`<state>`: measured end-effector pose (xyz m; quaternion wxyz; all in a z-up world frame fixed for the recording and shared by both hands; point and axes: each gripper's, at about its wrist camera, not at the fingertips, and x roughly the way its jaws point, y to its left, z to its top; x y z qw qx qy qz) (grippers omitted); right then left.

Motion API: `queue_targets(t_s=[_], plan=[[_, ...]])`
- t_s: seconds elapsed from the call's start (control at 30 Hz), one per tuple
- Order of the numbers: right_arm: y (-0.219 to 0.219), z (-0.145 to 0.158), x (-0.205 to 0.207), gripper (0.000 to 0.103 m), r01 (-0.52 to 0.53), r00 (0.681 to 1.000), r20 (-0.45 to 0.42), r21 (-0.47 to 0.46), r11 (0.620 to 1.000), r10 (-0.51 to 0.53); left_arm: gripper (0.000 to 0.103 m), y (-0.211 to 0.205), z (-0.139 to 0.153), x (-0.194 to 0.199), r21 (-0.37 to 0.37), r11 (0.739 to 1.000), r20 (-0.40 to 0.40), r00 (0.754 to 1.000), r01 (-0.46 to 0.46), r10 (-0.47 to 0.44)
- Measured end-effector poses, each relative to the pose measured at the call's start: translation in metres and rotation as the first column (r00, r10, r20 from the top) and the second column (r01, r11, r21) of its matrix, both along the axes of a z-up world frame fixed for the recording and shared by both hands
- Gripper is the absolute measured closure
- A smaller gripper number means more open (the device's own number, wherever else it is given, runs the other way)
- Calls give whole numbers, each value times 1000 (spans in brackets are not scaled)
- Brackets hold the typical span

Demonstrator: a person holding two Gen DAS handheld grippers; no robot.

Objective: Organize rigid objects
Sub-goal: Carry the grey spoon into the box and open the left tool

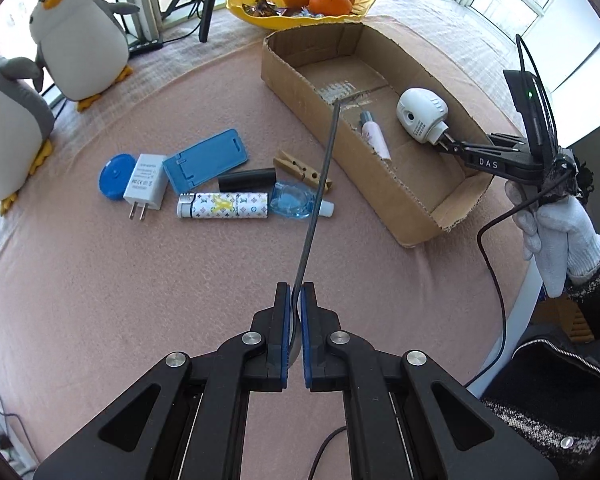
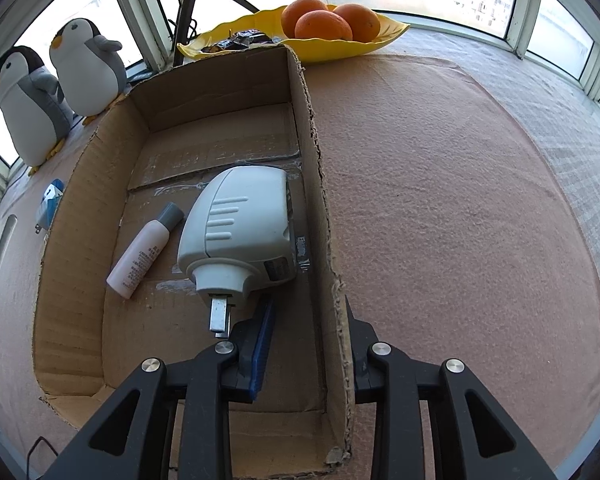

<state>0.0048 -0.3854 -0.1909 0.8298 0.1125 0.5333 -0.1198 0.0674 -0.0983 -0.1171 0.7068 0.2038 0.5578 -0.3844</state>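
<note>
My left gripper point(image 1: 295, 294) is shut on a thin dark metal rod-like utensil point(image 1: 315, 200) that juts forward above the table toward the cardboard box point(image 1: 419, 216). In the box lie a white plug-in device point(image 1: 421, 114) and a small pink bottle with a grey cap point(image 1: 373, 134). My right gripper point(image 2: 307, 312) is open at the box's near right corner: its left finger is inside just behind the white device point(image 2: 240, 228), its right finger outside, straddling the box wall point(image 2: 331, 280). The bottle point(image 2: 144, 252) lies to the left of the device.
On the pink cloth left of the box lie a blue lid point(image 1: 116, 176), a white charger point(image 1: 146, 184), a blue phone stand point(image 1: 206, 164), a black cylinder point(image 1: 246, 179), a patterned lighter point(image 1: 224, 205), a clothespin point(image 1: 300, 170) and a clear blue item point(image 1: 292, 202). Two penguin plushes point(image 1: 80, 40) and a yellow fruit bowl point(image 1: 300, 4) stand behind.
</note>
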Motion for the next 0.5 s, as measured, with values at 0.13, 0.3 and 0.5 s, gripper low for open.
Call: queue_targets(t_s=[0.13,0.3,0.5], plan=[[1,0,-1,75,-1,1000,4,-4,1000,1,99,-35,-1,19,-26,999,26,999,21,-20],[1,0,-2,75,-4,1000,7,-6,1000,4,99,-82,-1,34,-54,998,35,999,41,-39],[1,0,-2,75,-4,1000,8,-6,1000,4,99,-127,-6,44,-76,997,39,999,31,-28]])
